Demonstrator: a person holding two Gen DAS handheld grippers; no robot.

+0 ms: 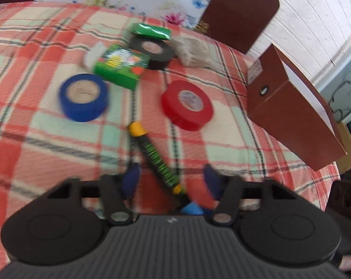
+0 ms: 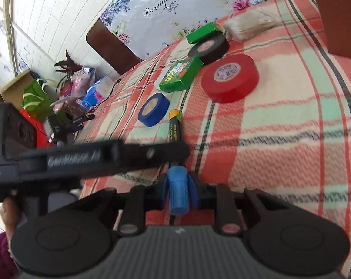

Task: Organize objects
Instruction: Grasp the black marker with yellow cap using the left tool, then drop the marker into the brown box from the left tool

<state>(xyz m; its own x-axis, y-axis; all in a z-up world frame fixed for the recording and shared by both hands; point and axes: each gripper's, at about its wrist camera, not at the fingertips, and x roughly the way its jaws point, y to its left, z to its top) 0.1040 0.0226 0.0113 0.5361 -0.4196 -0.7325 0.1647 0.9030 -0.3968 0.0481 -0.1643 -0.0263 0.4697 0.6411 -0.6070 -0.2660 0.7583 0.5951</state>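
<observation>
A black-green pen with a yellow end and a blue cap lies over the plaid cloth. My right gripper is shut on the blue cap end. My left gripper is open, its blue fingers on either side of the pen's shaft; it crosses the right wrist view as a black bar. Beyond lie a blue tape roll, a red tape roll, a black tape roll, a green printed box and a small green box.
A brown open box stands at the right of the cloth, its lid up. A beige brush lies by the black roll. A floral sheet leans at the back. Bags and clutter lie off the left edge.
</observation>
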